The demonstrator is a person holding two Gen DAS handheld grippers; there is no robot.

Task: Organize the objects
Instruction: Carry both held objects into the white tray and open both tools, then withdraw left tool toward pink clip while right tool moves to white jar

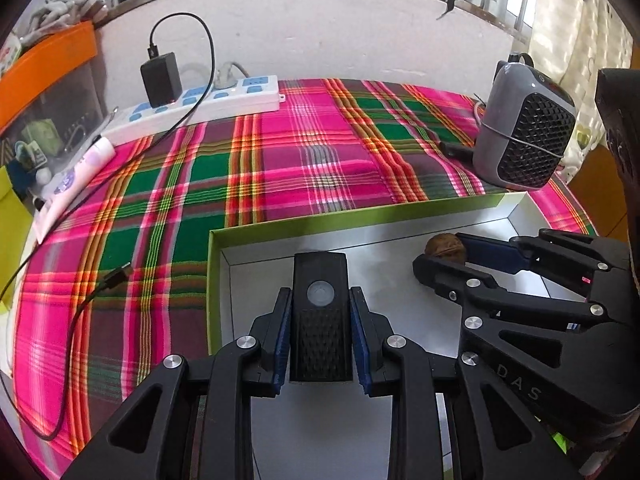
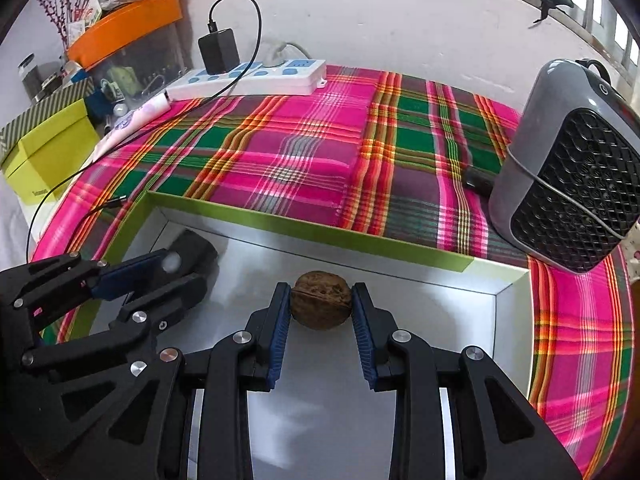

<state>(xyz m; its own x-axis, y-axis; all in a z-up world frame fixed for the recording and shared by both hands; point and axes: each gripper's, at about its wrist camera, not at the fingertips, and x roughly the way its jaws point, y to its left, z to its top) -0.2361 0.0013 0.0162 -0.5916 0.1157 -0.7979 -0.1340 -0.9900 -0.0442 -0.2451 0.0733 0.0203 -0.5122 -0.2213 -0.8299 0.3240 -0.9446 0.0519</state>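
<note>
A shallow box (image 1: 280, 224) with green walls and a silver floor lies on the plaid cloth; it also shows in the right wrist view (image 2: 320, 232). My left gripper (image 1: 320, 304) is shut on a black rectangular device (image 1: 320, 320) with a round grey button, held over the box floor. In the right wrist view this gripper (image 2: 160, 276) and the device (image 2: 192, 250) sit at the box's left. My right gripper (image 2: 320, 300) is shut on a brown walnut (image 2: 320, 300) over the box's middle. The walnut (image 1: 445, 245) and right gripper (image 1: 444, 254) also show in the left wrist view.
A grey fan heater (image 2: 568, 164) stands right of the box. A white power strip (image 2: 248, 78) with a black charger (image 2: 218, 50) and trailing cable lies at the back by the wall. A yellow-green box (image 2: 48, 148) and an orange-lidded bin (image 2: 124, 20) stand at the left.
</note>
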